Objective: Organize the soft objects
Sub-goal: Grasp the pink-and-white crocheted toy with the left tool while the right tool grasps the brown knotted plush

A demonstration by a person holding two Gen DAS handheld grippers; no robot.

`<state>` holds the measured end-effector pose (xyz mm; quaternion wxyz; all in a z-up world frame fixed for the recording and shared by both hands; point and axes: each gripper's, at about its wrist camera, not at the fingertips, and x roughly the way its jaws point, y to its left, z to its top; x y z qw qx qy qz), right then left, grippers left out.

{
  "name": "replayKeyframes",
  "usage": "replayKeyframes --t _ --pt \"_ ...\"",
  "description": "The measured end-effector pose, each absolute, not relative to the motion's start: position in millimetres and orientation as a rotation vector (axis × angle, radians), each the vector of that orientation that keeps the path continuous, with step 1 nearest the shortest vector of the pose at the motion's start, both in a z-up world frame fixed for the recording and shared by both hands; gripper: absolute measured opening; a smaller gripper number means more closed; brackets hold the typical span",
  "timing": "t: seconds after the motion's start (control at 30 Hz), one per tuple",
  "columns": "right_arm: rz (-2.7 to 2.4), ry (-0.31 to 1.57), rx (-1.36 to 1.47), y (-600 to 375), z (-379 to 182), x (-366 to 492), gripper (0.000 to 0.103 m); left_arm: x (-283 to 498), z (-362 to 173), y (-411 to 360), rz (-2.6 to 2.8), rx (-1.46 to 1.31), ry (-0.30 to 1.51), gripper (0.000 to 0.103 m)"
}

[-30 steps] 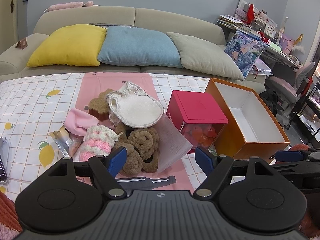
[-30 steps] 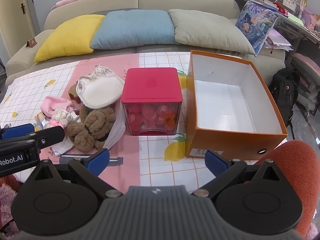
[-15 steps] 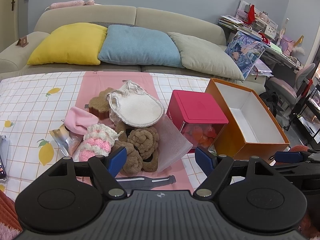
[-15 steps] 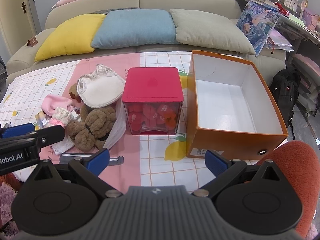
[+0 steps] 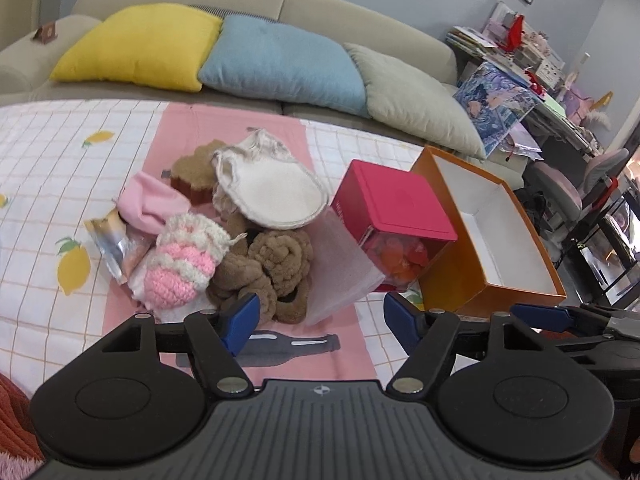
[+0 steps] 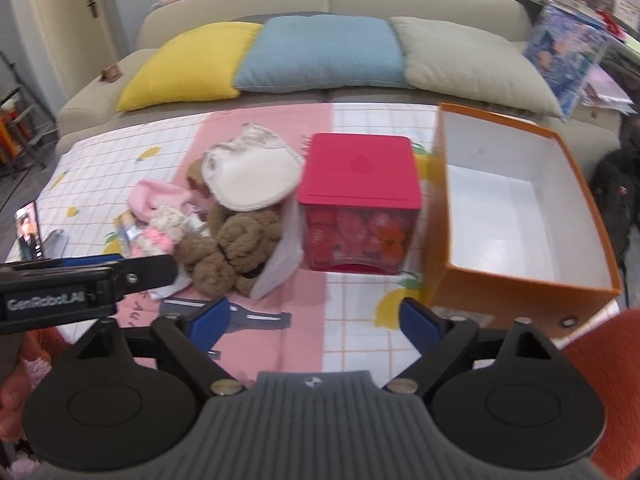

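A pile of soft things lies on the pink runner: a brown knotted plush (image 5: 276,268) (image 6: 236,248), a pink and white crocheted piece (image 5: 182,264), a pink cloth (image 5: 150,200), a cream round mitt (image 5: 268,184) (image 6: 248,176) and a brown sponge (image 5: 196,170). An open orange box (image 5: 496,240) (image 6: 516,208) stands empty at the right. My left gripper (image 5: 320,318) is open, just short of the plush. My right gripper (image 6: 314,316) is open and empty over the tablecloth in front of the red-lidded box.
A red-lidded clear box (image 5: 394,220) (image 6: 360,204) holding red pieces stands between the pile and the orange box. A grey strap (image 5: 288,346) lies near the front. A phone (image 6: 28,232) lies far left. A sofa with cushions (image 5: 280,56) stands behind the table.
Both grippers have moved forward and a little down toward the table; the pile and boxes look larger. Nothing on the table has moved.
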<state>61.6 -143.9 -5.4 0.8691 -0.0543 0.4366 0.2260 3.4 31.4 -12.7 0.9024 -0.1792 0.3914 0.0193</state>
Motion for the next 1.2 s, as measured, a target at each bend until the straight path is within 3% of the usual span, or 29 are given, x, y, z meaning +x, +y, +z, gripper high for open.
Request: replayKeyframes --t 0.17,0.33,0.7,0.87,0.93,1.0,1.2 --pt "0.55 0.912 -0.128 -128.7 -12.9 72.5 0.073 7.7 -20.2 51.0 0.085 -0.324 0.833 0.081" --pt "0.646 0.923 -0.13 -104.0 -22.1 84.7 0.065 18.1 -26.7 69.3 0.136 -0.192 0.856 0.081" --pt "0.724 0.993 -0.127 -39.4 -55.6 125.3 0.06 56.9 -76.1 69.3 0.093 0.107 0.954 0.078" --pt "0.701 1.07 -0.084 -23.7 -74.5 142.7 0.06 65.4 -93.2 68.8 0.115 0.211 0.983 0.059" --pt "0.696 1.11 -0.069 -19.3 -83.9 147.7 0.06 67.3 -94.1 72.8 0.117 0.195 0.977 0.043" --pt "0.691 1.146 -0.058 -15.5 -94.0 152.3 0.06 67.7 -91.2 76.8 0.136 0.169 0.967 0.034" --pt "0.686 1.203 -0.039 -12.4 -110.7 162.6 0.061 57.7 -69.8 94.0 0.181 0.014 0.912 0.03"
